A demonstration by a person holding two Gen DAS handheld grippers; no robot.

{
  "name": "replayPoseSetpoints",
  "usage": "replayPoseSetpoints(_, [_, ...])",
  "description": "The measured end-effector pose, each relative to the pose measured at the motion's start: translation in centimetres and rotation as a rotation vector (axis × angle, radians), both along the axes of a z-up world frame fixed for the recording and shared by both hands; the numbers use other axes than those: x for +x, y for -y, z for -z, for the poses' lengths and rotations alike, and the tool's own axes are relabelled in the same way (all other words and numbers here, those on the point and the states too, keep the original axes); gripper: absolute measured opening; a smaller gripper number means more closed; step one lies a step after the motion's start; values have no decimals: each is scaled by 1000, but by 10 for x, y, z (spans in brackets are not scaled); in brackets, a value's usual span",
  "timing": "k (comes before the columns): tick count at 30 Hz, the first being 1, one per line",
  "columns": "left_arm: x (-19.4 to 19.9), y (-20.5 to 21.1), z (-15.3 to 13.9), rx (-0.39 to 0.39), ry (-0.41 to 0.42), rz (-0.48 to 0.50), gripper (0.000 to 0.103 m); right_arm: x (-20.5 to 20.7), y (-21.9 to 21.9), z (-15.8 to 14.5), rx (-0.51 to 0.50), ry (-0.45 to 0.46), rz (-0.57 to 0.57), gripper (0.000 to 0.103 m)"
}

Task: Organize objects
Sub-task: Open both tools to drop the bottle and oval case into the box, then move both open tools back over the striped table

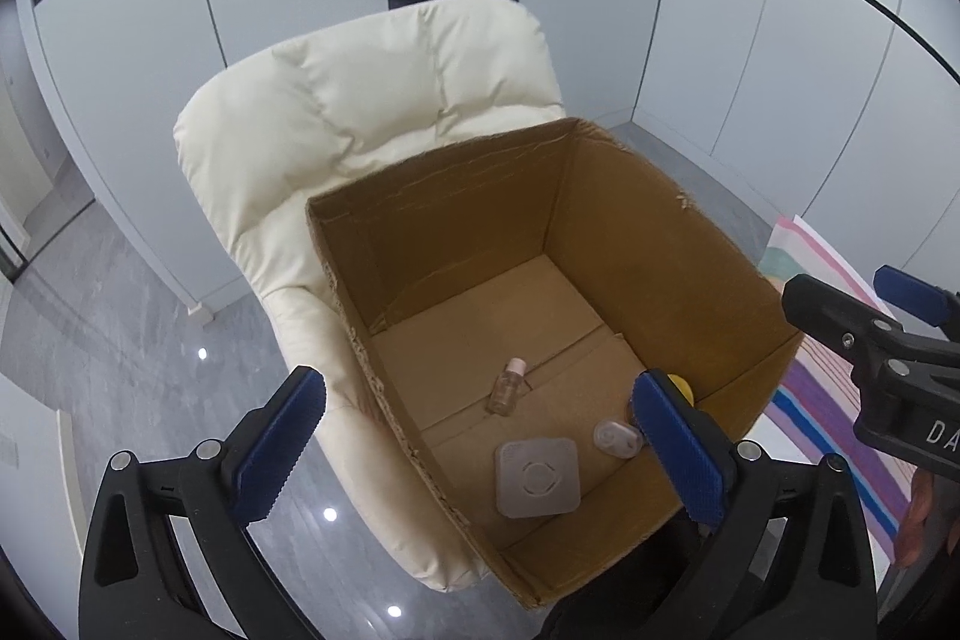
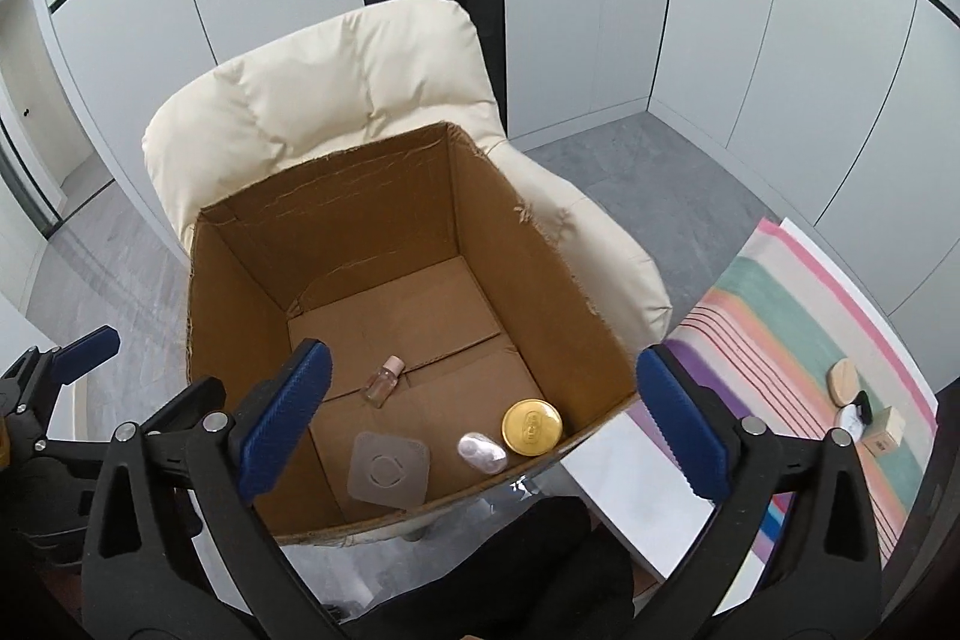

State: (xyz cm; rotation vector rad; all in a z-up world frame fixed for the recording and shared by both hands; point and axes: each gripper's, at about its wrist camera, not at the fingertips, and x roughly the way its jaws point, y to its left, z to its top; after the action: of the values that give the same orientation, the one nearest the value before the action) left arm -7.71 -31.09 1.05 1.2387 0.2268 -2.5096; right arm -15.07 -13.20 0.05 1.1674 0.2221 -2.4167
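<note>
While jaws gape, cardboard box (image 2: 252,280) rim stays unobstructed.

A cream padded chair (image 2: 372,82) carries an open cardboard box (image 2: 252,280) on its seat. To its right, a tabletop (image 2: 630,508) holds a striped cloth (image 2: 774,304), on which lie a round wooden disc (image 2: 842,376), a small wooden block (image 2: 888,430) and a dark item between them.
</note>
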Motion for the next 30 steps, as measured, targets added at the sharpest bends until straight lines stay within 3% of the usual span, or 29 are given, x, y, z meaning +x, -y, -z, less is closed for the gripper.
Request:
replayPoseSetpoints(13, [-10,-42,-16,-21,-17,65,103,6,-58,-19,-56,-41,96,103])
replayPoseSetpoints(24, [-31,-98,-22,-16,-35,160,103,11,-116,-24,-5,-86,221,103])
replayPoseSetpoints(30, [-42,-134,-24,-27,-42,225,103,6,-159,-17,-14,-42,285,103])
